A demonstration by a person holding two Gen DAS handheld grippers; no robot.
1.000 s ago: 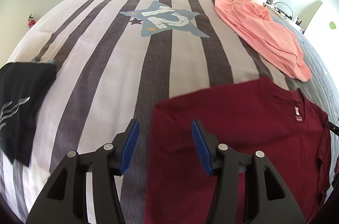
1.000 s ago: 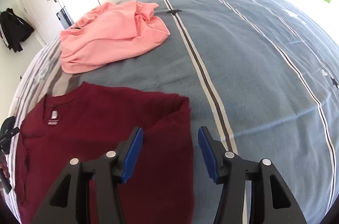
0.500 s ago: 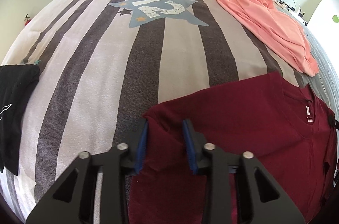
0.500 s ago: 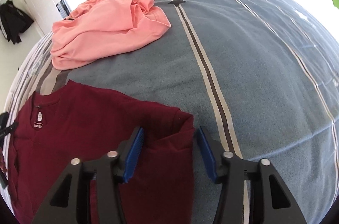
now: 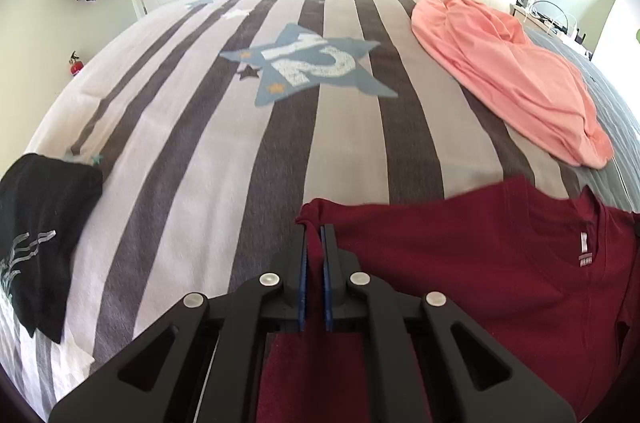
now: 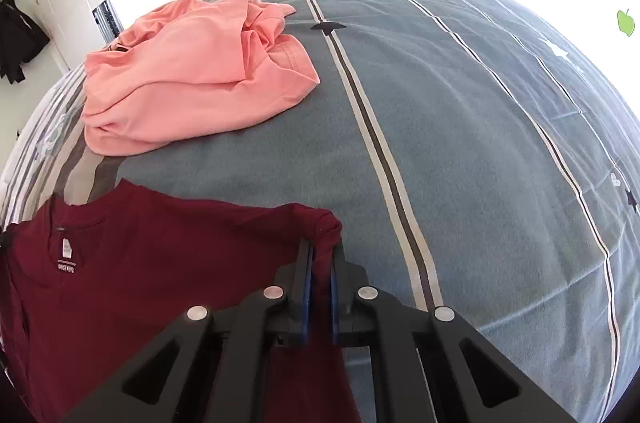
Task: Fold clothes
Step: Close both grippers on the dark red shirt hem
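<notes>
While you look across the bed (image 5: pixel 192 159) from its left side, a black garment (image 5: pixel 40 223) lies at the far left on the striped cover. Your left gripper (image 5: pixel 314 231) has its blue pads pinched tight on the left shoulder corner of the maroon T-shirt (image 5: pixel 480 263), which is spread near you with its neck label showing. Beyond it, a crumpled pink garment (image 6: pixel 192 79) sits apart. Your right gripper (image 6: pixel 321 253) is likewise clamped on the shirt's right shoulder corner, beside the blue part of the cover.
</notes>
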